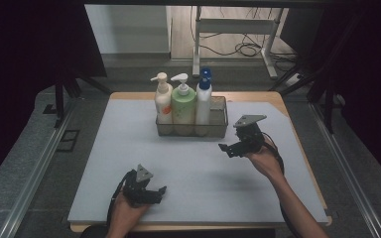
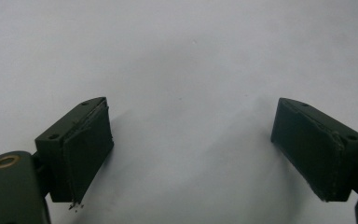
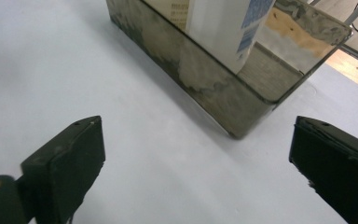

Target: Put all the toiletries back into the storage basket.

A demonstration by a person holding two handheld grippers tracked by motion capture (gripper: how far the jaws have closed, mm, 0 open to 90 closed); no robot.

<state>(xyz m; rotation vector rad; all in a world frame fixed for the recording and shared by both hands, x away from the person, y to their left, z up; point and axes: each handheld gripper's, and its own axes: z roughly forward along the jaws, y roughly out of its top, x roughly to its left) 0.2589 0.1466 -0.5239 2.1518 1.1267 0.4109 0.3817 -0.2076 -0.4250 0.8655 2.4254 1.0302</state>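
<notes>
Three bottles stand upright in a row inside a clear tray (image 1: 220, 130) toward the far side of the table (image 1: 129, 163): a cream pump bottle (image 1: 162, 101) at the left end, a green pump bottle (image 1: 183, 106) in the middle, and a white bottle with a blue cap (image 1: 204, 99) at the right end. They are packed side by side, touching or nearly so, which I take to be the point of the tray: it keeps tall, tippy bottles from falling over. The right end of the tray is bare, room enough for another bottle perhaps.

The right gripper (image 1: 226, 148) hangs just off the tray's near right corner, jaws spread wide with nothing between them. In the right gripper view (image 3: 193, 154) the tray's corner sits ahead of the open jaws and the blue-capped bottle rises just behind its wall, so the tray or that nearest bottle looks like the thing being worked on (I can't tell which).

The left gripper (image 1: 162, 190) rests low near the front edge of the table, well apart from the tray. Its jaws are also spread, and the left gripper view (image 2: 191, 154) has bare grey surface between them. It seems parked out of the way.

So: three bottles, one tray, two grippers, both empty.
</notes>
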